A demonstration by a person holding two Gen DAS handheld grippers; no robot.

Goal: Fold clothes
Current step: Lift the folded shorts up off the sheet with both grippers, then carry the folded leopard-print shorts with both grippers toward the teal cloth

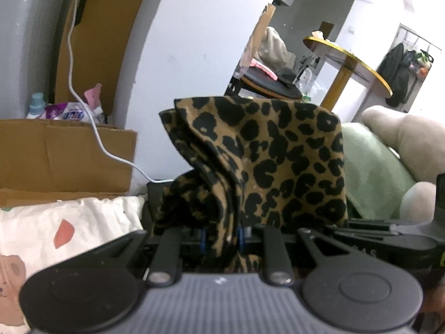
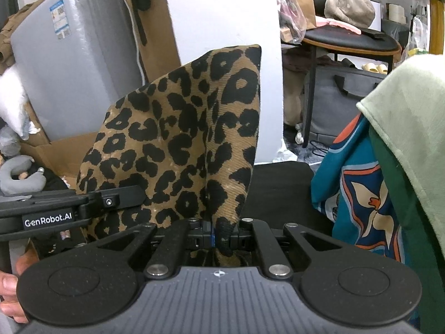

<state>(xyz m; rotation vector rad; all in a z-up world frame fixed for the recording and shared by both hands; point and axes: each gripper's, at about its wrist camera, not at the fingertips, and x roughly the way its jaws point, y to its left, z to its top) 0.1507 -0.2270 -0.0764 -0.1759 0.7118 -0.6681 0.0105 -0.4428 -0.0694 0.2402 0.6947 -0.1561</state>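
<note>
Both grippers are clamped on the same leopard cloth, each pinching a bunched edge of it.

In the left wrist view, the left gripper sits at the bottom centre of the frame. Its jaws are drawn in close, with a thick gather of the cloth squeezed between the blue-edged pads. From that pinch the fabric rises and fans out across the middle of the picture, folded over itself on the left side and flatter on the right. At the right edge, the dark body of the other gripper pokes in beside the cloth.

In the right wrist view, the right gripper is also at bottom centre, its jaws nearly together on a thin, dark-hemmed edge of the leopard cloth. The fabric stands up from the grip to a peak near the upper middle of the frame and spreads down to the left. The left gripper reaches in from the left edge and meets the cloth at its lower left. A hand shows at the bottom left corner.

Behind the cloth in the left view lie a cardboard box at the left and a white cable trailing down over it. In the right view a pale green garment hangs at the right edge over a teal patterned one.
</note>
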